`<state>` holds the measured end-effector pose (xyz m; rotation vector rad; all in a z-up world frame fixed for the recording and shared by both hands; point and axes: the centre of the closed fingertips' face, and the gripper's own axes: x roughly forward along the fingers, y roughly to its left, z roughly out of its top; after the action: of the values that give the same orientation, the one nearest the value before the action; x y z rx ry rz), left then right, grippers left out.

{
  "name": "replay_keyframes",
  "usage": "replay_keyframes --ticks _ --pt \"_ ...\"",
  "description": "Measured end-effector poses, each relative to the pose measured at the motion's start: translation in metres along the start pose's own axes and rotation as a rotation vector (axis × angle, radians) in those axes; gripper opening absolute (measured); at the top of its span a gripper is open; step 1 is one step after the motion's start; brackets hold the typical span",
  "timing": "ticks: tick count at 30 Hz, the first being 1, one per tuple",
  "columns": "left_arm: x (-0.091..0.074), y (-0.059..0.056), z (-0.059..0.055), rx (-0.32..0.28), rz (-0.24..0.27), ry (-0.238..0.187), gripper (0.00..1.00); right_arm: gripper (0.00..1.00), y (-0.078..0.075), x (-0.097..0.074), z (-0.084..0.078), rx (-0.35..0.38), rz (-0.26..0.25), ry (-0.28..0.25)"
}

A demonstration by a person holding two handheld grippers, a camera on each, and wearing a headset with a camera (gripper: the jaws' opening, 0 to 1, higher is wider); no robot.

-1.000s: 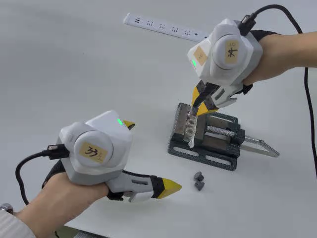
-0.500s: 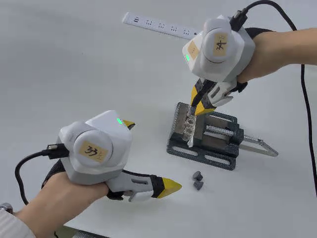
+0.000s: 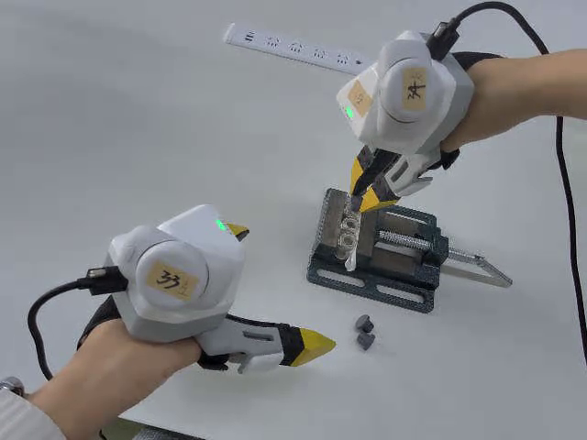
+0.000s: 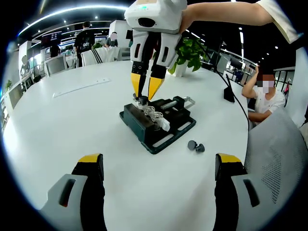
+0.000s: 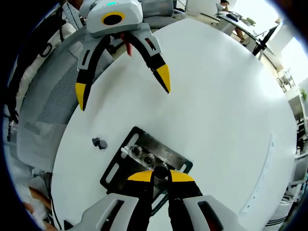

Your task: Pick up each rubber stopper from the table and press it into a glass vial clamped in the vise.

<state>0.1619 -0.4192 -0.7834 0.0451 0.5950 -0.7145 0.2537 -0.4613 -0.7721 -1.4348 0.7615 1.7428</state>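
Observation:
A black vise point(image 3: 376, 266) clamps a row of clear glass vials point(image 3: 347, 236) on the white table. My right gripper point(image 3: 367, 195) points down at the far end of the row, shut on a dark rubber stopper point(image 5: 161, 170) that sits at the mouth of the farthest vial. In the left gripper view that stopper point(image 4: 142, 99) shows between the yellow tips, above the vise point(image 4: 163, 126). Two loose stoppers point(image 3: 364, 332) lie in front of the vise. My left gripper point(image 3: 275, 286) hovers at the lower left, open and holding nothing.
A white power strip point(image 3: 293, 46) lies at the back of the table. The vise handle point(image 3: 481, 266) sticks out to the right. A black cable point(image 3: 570, 211) trails from the right gripper. Chairs and people surround the round table point(image 4: 57, 120).
My right gripper has shifted slightly up and to the left over the far vial. The left gripper has stayed where it was.

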Motion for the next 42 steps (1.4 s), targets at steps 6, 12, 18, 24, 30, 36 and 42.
replay_keyframes --ticks 6,12,18,24,30,36,42 --pt "0.000 0.001 0.000 -0.002 -0.001 0.000 0.96 0.07 0.002 0.000 0.001 -0.013 -0.001 0.004" --pt "0.000 0.001 -0.002 -0.007 -0.002 0.002 0.95 0.08 0.002 0.000 0.000 -0.014 -0.001 0.000" --pt "0.001 0.002 -0.004 -0.008 -0.003 0.002 0.95 0.12 0.002 -0.003 -0.001 -0.012 -0.019 -0.001" --pt "0.002 0.002 -0.002 -0.007 -0.005 -0.001 0.95 0.13 -0.003 -0.010 -0.002 0.017 -0.020 -0.030" --pt "0.002 0.003 0.001 -0.003 -0.002 -0.009 0.96 0.07 -0.001 -0.013 -0.001 0.070 0.000 -0.065" --pt "0.000 0.005 0.004 -0.001 0.003 -0.016 0.96 0.04 0.001 -0.011 0.002 0.094 0.013 -0.084" --pt "-0.001 0.006 0.004 -0.002 0.006 -0.012 0.96 0.00 0.000 -0.009 0.004 0.099 0.015 -0.081"
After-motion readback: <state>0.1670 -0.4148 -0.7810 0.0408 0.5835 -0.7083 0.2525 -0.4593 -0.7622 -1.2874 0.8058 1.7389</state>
